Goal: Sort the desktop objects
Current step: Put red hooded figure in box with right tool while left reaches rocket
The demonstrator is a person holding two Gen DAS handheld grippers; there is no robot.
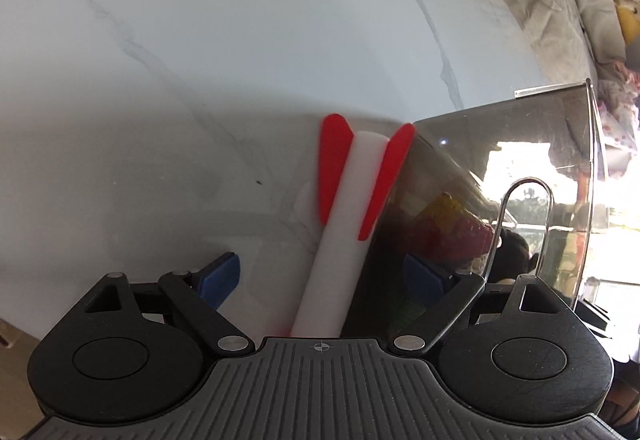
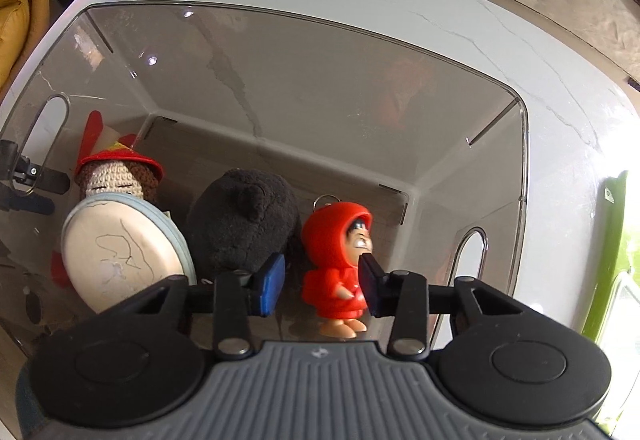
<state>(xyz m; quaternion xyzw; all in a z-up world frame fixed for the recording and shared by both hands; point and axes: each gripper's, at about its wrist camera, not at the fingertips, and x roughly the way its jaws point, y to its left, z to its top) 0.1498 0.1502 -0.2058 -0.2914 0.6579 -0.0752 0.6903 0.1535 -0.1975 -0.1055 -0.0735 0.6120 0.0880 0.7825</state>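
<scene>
Right gripper [image 2: 322, 280] narrowed around red-hooded figure [image 2: 336, 260] (inside bin [image 2: 520, 160]), left gripper [image 1: 322, 276] wide.

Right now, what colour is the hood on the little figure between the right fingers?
Red, seen best in the right wrist view: the hooded figure.

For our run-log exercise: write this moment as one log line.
left gripper: open over rocket | right gripper: open around red figure | bin: holds toys

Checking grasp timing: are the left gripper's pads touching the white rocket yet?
Apart. Left wrist view: left gripper stands open, a clear gap on both sides between its blue pads and the white rocket.
</scene>
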